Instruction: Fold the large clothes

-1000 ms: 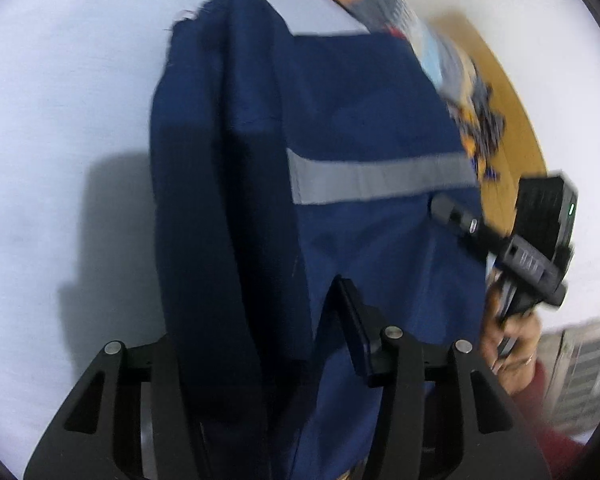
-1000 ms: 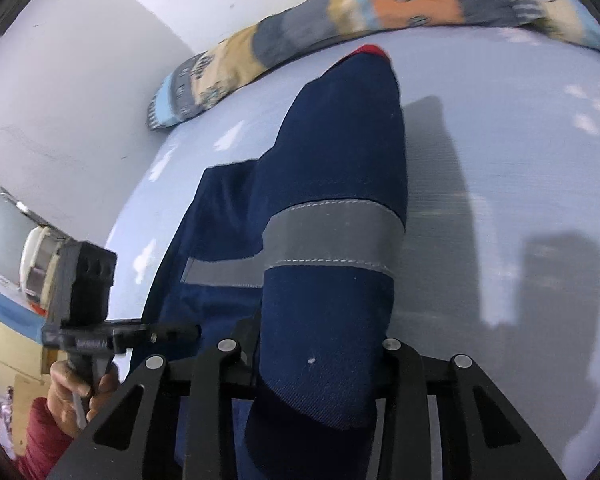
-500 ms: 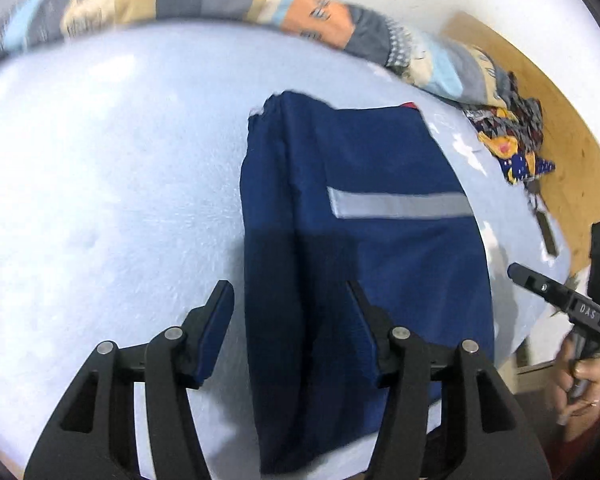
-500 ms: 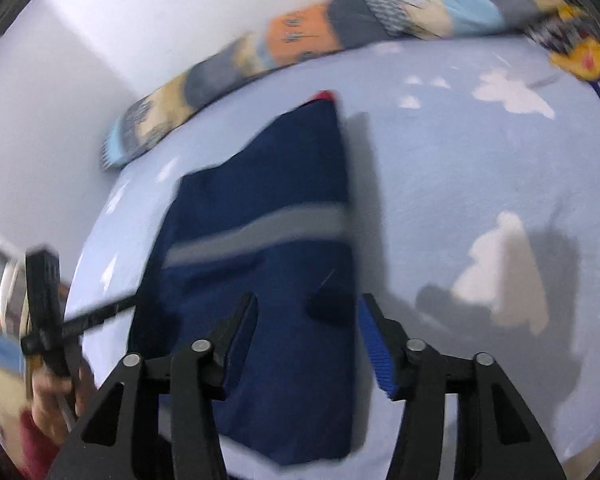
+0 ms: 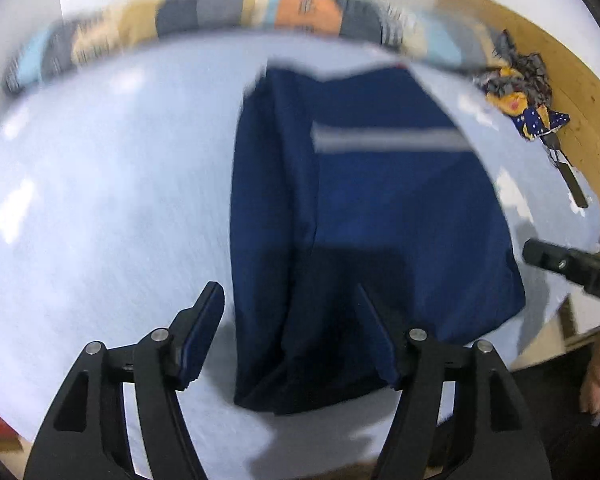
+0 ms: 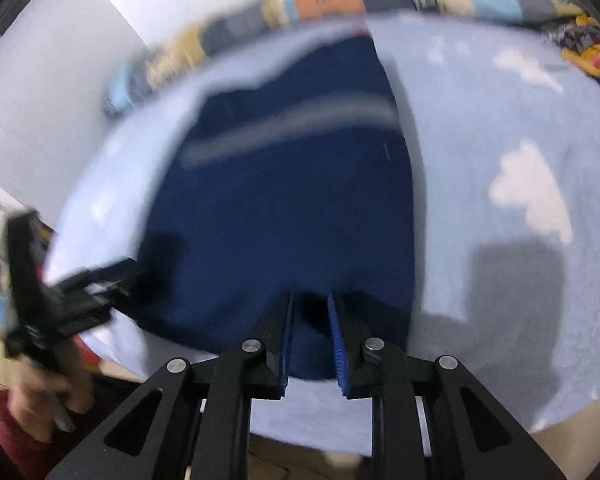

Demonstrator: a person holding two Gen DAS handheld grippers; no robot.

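A navy garment (image 5: 380,208) with a grey reflective stripe (image 5: 388,140) lies folded into a long rectangle on the light blue bed sheet (image 5: 100,200). My left gripper (image 5: 290,300) hovers over its near end, jaws opening, nothing between them. In the right wrist view the garment (image 6: 292,200) stretches away from my right gripper (image 6: 311,304). Its jaws are closing to a narrow gap above the near hem, with no cloth pinched. Each gripper shows in the other's view: the right gripper (image 5: 568,264) at the right edge, the left gripper (image 6: 60,292) at the left, held by a hand (image 6: 40,396).
A rolled patchwork quilt (image 5: 220,12) runs along the far side against the white wall. A crumpled colourful cloth (image 5: 516,96) lies at the far right by a wooden board (image 5: 580,92). The bed's near edge is just below both grippers.
A second ago both grippers held folds of the garment; they have let go and drawn back and up. The garment now lies flat. Left jaws widened, right jaws narrowed.
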